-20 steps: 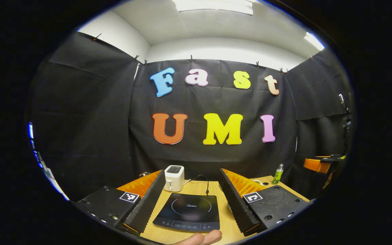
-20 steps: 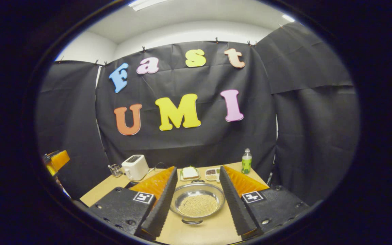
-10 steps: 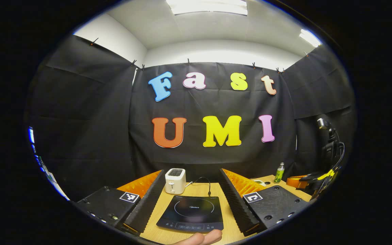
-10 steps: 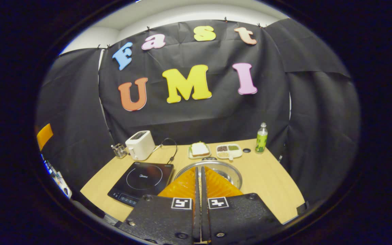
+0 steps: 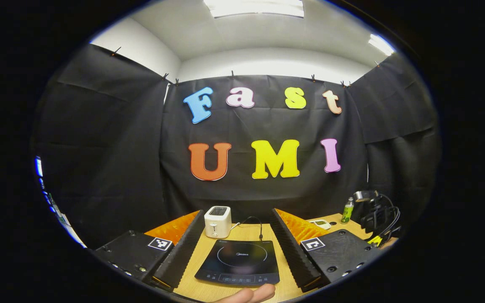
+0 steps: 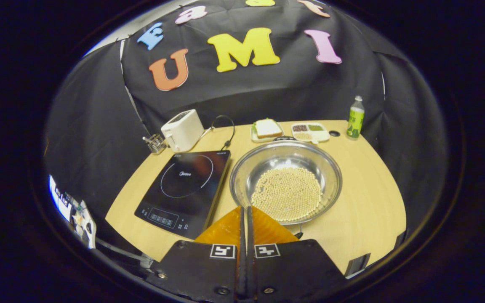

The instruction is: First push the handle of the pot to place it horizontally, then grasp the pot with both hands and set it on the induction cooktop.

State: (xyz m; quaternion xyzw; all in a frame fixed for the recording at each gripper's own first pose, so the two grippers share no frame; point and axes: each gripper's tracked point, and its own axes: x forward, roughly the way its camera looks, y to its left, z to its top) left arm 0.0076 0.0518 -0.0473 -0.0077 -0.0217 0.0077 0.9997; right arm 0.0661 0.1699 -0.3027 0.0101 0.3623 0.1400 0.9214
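A: How do they stand?
B: Right hand-held gripper (image 6: pixel 244 214) is pressed together, empty, at the near rim of the pot (image 6: pixel 286 181). Left hand-held gripper (image 5: pixel 237 223) is spread wide above the induction cooktop (image 5: pixel 238 262).
A: The pot?
B: On the tabletop (image 6: pixel 373 185), just right of the cooktop.

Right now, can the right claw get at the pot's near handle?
Probably yes. The right claw is shut and sits just before the pot's near rim, with nothing between them; the near handle itself is mostly hidden behind its fingers.
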